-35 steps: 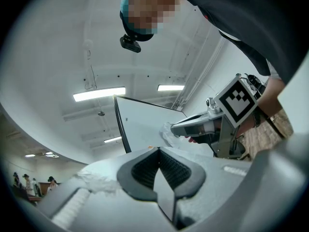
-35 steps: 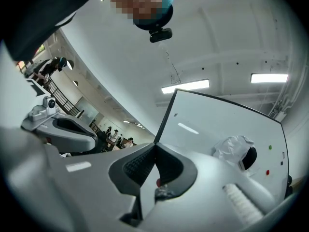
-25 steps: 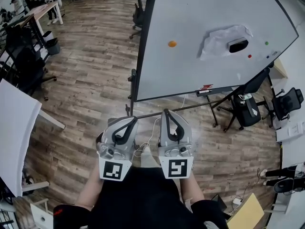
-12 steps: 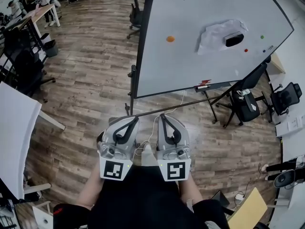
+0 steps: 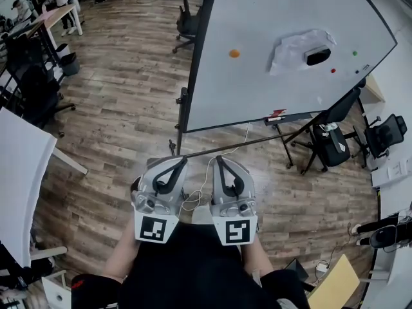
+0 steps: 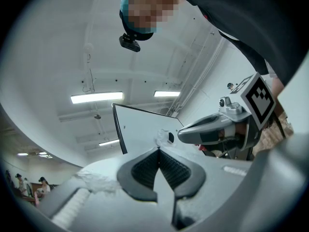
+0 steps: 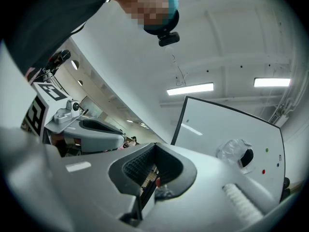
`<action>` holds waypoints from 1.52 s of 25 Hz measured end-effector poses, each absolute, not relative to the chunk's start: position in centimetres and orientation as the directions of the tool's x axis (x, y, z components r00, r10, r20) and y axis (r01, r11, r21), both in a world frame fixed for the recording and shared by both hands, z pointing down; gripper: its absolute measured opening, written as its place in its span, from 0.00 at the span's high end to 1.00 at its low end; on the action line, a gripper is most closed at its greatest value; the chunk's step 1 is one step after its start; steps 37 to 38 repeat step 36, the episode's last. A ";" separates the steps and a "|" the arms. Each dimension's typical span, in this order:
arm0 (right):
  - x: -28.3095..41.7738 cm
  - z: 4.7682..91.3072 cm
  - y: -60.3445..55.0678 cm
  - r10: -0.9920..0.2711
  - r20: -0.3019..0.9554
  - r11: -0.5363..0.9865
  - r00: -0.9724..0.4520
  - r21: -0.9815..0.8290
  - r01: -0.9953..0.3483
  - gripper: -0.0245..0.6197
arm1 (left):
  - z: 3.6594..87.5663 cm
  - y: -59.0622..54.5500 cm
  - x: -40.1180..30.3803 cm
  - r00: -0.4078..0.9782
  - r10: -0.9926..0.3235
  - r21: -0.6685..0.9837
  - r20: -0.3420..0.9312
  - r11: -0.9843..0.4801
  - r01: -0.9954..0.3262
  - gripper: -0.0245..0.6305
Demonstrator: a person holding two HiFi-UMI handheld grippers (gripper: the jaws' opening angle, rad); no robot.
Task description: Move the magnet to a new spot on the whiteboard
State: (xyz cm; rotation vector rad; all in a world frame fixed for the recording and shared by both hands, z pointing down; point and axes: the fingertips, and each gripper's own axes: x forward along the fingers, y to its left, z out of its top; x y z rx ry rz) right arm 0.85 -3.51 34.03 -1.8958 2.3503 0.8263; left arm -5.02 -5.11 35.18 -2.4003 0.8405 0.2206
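both grippers sit low in front of me, side by side above the wood floor (image 5: 122,102), well short of the whiteboard (image 5: 257,82). the left gripper (image 5: 177,163) is clenched, its ribbed pads meeting with nothing between them. the right gripper (image 5: 219,159) is clenched too and also empty. the orange magnet (image 5: 234,53) sticks to the board's left-centre, well apart from both grippers and left of the crumpled white sheet (image 5: 293,49) that lies around a black eraser (image 5: 317,57). compared with a second ago, the right gripper sits a touch closer to the left one and slightly lower. the left one keeps its place, and the magnet stays where it was on the board.
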 end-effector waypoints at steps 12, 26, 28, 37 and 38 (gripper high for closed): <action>0.9 34.2 -3.1 -0.908 -0.329 0.110 -0.259 0.409 -0.906 0.96 | 35.7 -5.0 -5.2 0.789 -0.520 -0.463 -0.326 -0.640 -0.613 0.96; 1.2 33.9 -3.3 -0.904 -0.334 0.105 -0.267 0.431 -0.896 0.96 | 35.2 -5.3 -5.0 0.782 -0.523 -0.466 -0.337 -0.629 -0.622 0.96; 1.2 33.8 -3.3 -0.903 -0.337 0.105 -0.267 0.429 -0.897 0.96 | 35.2 -5.3 -5.0 0.781 -0.525 -0.465 -0.338 -0.628 -0.624 0.96; 1.6 34.1 -3.5 -0.905 -0.329 0.108 -0.269 0.434 -0.894 0.96 | 35.7 -5.5 -4.6 0.785 -0.524 -0.461 -0.330 -0.636 -0.619 0.96; 1.6 34.1 -3.5 -0.905 -0.329 0.108 -0.269 0.434 -0.894 0.96 | 35.7 -5.5 -4.6 0.785 -0.524 -0.461 -0.330 -0.636 -0.619 0.96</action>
